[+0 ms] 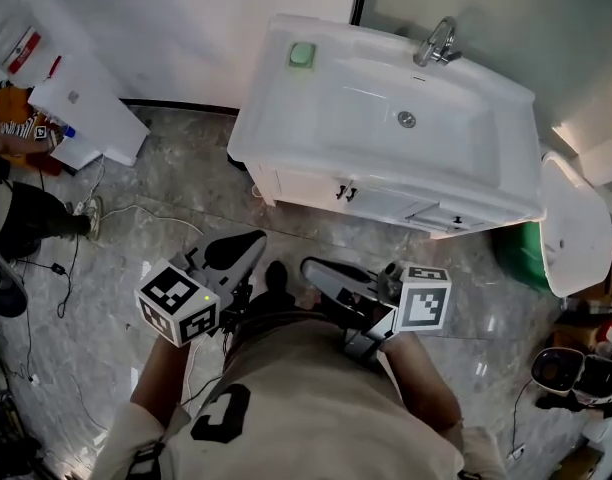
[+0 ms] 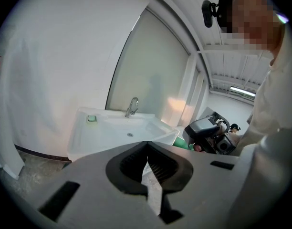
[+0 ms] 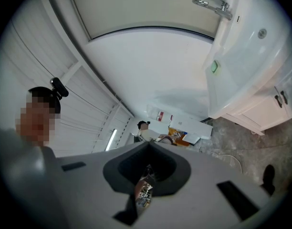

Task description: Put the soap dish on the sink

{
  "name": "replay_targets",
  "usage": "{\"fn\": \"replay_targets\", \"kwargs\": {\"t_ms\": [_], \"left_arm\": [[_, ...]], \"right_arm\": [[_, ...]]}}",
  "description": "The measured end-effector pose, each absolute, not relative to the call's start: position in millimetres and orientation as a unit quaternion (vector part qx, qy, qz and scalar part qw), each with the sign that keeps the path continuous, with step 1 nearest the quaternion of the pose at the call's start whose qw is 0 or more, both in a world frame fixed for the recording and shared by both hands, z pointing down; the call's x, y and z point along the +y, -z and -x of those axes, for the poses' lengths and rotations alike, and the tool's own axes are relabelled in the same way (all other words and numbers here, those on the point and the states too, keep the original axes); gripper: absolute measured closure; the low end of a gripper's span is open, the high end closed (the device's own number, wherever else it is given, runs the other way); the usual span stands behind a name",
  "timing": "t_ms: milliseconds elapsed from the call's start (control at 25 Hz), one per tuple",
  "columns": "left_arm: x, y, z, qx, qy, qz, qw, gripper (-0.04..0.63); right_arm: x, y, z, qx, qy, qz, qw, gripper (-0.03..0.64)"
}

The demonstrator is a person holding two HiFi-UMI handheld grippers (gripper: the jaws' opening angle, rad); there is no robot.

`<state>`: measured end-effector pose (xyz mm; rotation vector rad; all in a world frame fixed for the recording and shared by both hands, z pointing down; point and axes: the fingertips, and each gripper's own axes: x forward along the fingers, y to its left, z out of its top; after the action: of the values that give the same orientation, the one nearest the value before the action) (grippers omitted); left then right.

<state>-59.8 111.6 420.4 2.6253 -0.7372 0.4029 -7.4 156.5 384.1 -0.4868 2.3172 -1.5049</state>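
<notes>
In the head view the white sink (image 1: 276,118) stands at about twelve o'clock from the person, well apart from both grippers. The green soap dish (image 1: 303,55) sits on the sink's rim at its eleven o'clock corner, and the tap (image 1: 436,43) is at the rim's one o'clock. The left gripper (image 1: 236,251) and the right gripper (image 1: 331,276) are side by side, close to the person's body. Each claw is closed tip to tip, with nothing between its jaws.
</notes>
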Motion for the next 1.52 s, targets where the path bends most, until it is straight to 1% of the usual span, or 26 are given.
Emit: {"fn": "replay_targets", "kwargs": {"t_ms": [240,400,520,880,960,1080,1160,1320,1520], "left_arm": [[151,-419,10,-0.219,-0.136,-0.944,0.208,0.575],[164,-419,-5,-0.215,-0.150,-0.945,0.196,0.575],[167,-421,3,-0.230,-0.166,-0.940,0.191,0.575],[169,-424,41,-0.262,-0.169,-0.930,0.196,0.575],[167,-422,44,-0.259,-0.152,-0.931,0.208,0.575],[157,-401,50,-0.253,-0.081,-0.932,0.247,0.575],[151,-394,57,-0.251,-0.058,-0.932,0.254,0.575],[142,-399,79,-0.259,-0.070,-0.934,0.238,0.575],[134,-408,99,-0.264,-0.074,-0.931,0.242,0.575]], "right_arm": [[182,-382,-16,0.816,0.528,0.164,0.169,0.609],[195,-386,-30,0.810,0.535,0.167,0.173,0.609],[205,-391,-30,0.805,0.544,0.164,0.171,0.609],[211,-397,-12,0.804,0.551,0.153,0.163,0.609],[207,-397,-3,0.805,0.551,0.151,0.158,0.609],[205,-396,15,0.807,0.555,0.140,0.147,0.609],[202,-395,26,0.808,0.555,0.139,0.141,0.609],[193,-391,40,0.811,0.549,0.149,0.138,0.609],[185,-391,52,0.809,0.548,0.162,0.135,0.609]]}}
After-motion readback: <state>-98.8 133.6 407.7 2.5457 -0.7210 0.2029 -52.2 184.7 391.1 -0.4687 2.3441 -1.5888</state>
